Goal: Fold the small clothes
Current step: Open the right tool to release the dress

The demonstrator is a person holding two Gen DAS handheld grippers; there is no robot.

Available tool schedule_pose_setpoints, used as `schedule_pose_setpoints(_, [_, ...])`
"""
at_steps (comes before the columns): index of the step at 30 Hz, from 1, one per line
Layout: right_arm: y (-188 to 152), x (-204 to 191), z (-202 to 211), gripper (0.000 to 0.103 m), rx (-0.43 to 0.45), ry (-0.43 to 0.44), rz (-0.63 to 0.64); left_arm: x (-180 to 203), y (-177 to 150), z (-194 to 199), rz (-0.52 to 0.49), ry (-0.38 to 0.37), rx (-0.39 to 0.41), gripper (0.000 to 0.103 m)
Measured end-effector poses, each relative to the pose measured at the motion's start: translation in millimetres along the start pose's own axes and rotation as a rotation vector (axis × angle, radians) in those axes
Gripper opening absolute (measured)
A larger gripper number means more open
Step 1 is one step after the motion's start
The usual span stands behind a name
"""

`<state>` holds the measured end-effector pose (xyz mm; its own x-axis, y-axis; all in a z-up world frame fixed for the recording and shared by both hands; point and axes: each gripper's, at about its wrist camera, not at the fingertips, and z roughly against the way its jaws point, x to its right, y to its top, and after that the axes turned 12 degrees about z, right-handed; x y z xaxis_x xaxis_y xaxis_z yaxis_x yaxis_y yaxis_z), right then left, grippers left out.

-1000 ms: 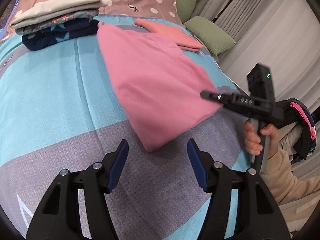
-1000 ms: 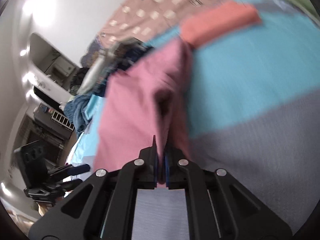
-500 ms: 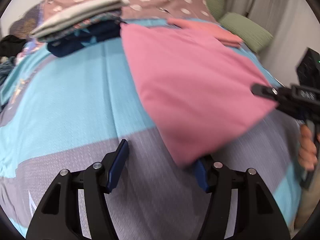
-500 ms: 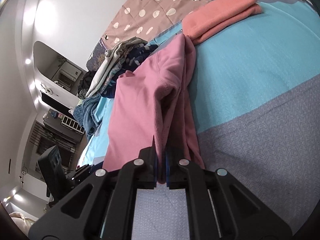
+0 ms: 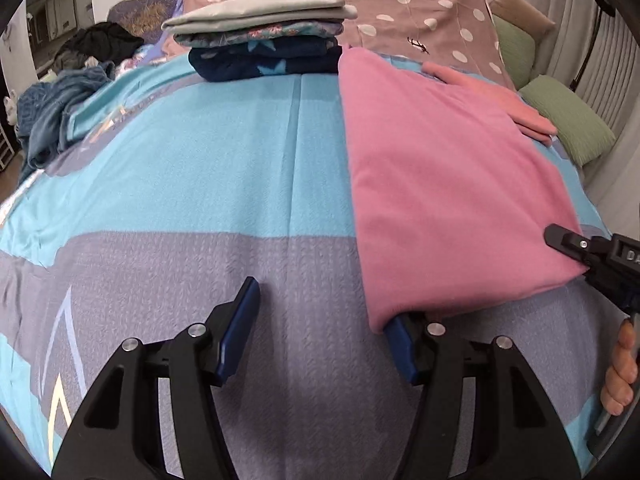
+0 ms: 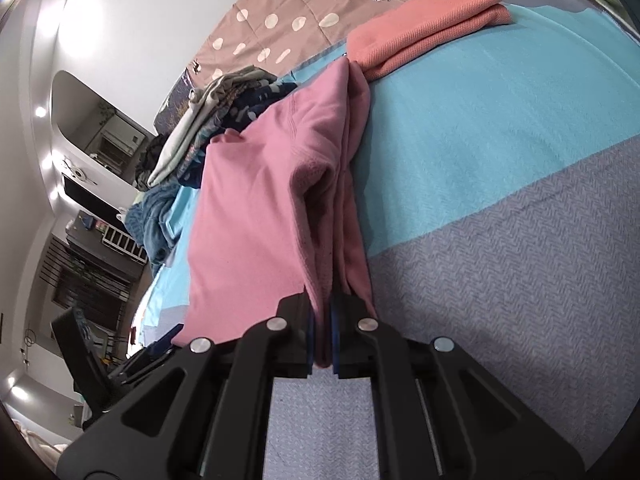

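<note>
A folded pink garment (image 5: 448, 184) lies on the blue and grey bedspread (image 5: 248, 184), raised at its near edge. My right gripper (image 6: 322, 340) is shut on the garment's near right corner (image 6: 280, 216); it also shows in the left wrist view (image 5: 588, 256) at the right edge. My left gripper (image 5: 320, 328) is open and empty. Its right finger (image 5: 400, 344) sits under the garment's near left corner, its left finger (image 5: 240, 320) over bare bedspread.
A stack of folded clothes (image 5: 264, 40) sits at the far side of the bed. A folded salmon garment (image 5: 500, 100) lies beyond the pink one. Green pillows (image 5: 568, 120) lie at the far right. Loose blue clothes (image 5: 56, 112) are heaped at the left edge.
The left gripper has moved right and forward, so the pink garment's near left corner now lies over its right finger. The right gripper stays shut on the other corner, holding it stretched.
</note>
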<state>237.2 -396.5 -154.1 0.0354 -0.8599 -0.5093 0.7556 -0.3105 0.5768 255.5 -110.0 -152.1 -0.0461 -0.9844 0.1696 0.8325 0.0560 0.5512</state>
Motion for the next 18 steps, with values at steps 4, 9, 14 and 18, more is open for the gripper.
schedule_pose_setpoints(4, [2,-11,16,0.017,-0.025,-0.09,0.075,-15,7,17,-0.001,-0.121,-0.125,0.061])
schedule_pose_setpoints(9, [25,-49,63,0.032,0.168,-0.196,0.243,-33,58,40,0.081,-0.53,-0.188,0.06])
schedule_pose_setpoints(14, [53,-88,17,0.043,0.198,-0.215,0.487,-3,96,10,0.042,-0.749,-0.144,0.061])
schedule_pose_setpoints(18, [52,-50,-42,0.039,0.02,-0.225,0.426,-1,88,-76,0.183,-0.731,-0.381,0.058])
